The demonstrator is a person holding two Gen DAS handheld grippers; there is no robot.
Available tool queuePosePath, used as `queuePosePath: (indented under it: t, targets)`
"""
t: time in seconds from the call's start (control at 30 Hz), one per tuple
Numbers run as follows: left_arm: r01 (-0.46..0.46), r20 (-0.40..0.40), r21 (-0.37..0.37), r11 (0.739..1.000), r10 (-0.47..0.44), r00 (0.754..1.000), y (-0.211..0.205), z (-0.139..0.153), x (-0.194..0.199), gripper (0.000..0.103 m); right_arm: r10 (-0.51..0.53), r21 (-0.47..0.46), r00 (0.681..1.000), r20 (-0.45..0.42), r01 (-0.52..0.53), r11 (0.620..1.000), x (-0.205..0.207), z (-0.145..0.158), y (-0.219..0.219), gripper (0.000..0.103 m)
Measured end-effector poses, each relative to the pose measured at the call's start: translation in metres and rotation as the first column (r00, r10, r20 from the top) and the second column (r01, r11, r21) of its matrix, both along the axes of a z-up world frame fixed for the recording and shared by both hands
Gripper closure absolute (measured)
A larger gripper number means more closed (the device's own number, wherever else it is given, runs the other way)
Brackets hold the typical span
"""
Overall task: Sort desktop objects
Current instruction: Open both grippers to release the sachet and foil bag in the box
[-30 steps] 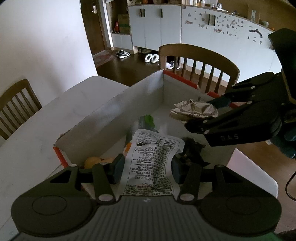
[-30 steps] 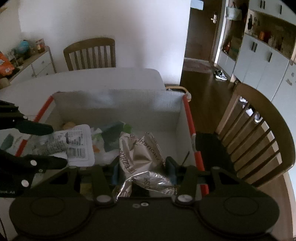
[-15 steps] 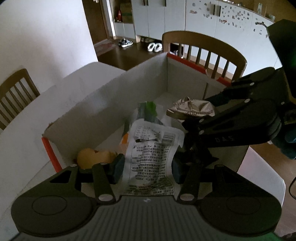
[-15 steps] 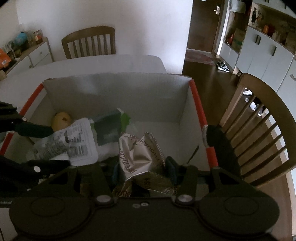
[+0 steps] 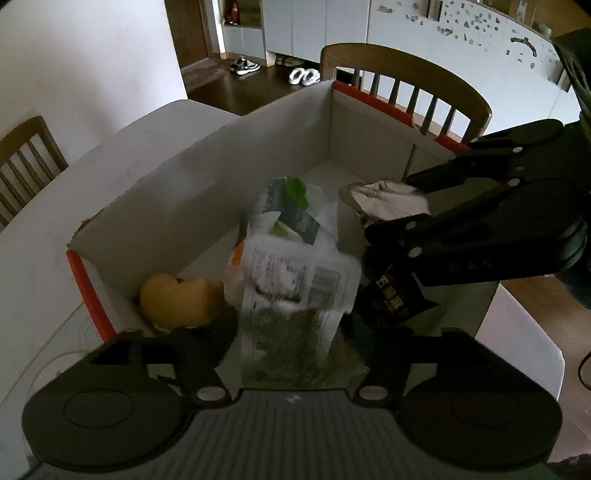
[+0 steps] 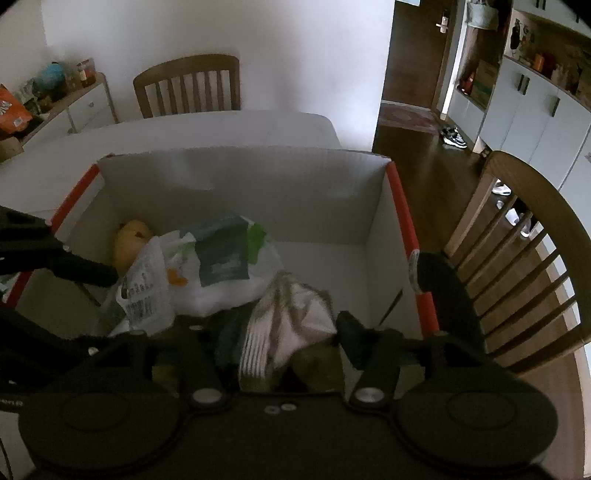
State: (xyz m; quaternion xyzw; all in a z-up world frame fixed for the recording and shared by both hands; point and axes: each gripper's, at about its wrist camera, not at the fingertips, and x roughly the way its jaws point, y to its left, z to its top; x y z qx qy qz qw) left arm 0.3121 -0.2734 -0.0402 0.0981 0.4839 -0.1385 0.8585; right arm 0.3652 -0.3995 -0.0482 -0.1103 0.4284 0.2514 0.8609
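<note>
Both grippers' fingers are opening since a second ago, left (image 5: 291, 332) freeing the packet (image 5: 299, 288), right (image 6: 280, 339) the foil wrapper (image 6: 288, 325), over the box (image 6: 240, 173); blurred, either may snag and drag out.

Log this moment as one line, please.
left gripper: opening over printed packet | right gripper: opening, silver wrapper between fingers | both above box

Home dining rm, wooden chairs (image 6: 186, 86), shoes (image 5: 244, 65) by cupboards (image 5: 295, 26)
</note>
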Motion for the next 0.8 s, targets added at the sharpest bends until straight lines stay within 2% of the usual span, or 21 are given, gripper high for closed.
queuePosePath:
  t: [0.1, 0.8]
  targets:
    - [-0.003, 0.008, -0.007, 1.000, 0.003, 1.000, 0.003, 0.003, -0.004, 0.027, 0.007, 0.008, 1.000, 0.009, -0.007, 1.000, -0.002, 0.004, -0.002, 0.040]
    - [-0.031, 0.072, -0.059, 0.998, 0.035, 0.997, 0.011, 0.035, -0.030, 0.027, 0.046, 0.067, 0.998, 0.041, -0.048, 0.997, -0.024, 0.040, -0.008, 0.038]
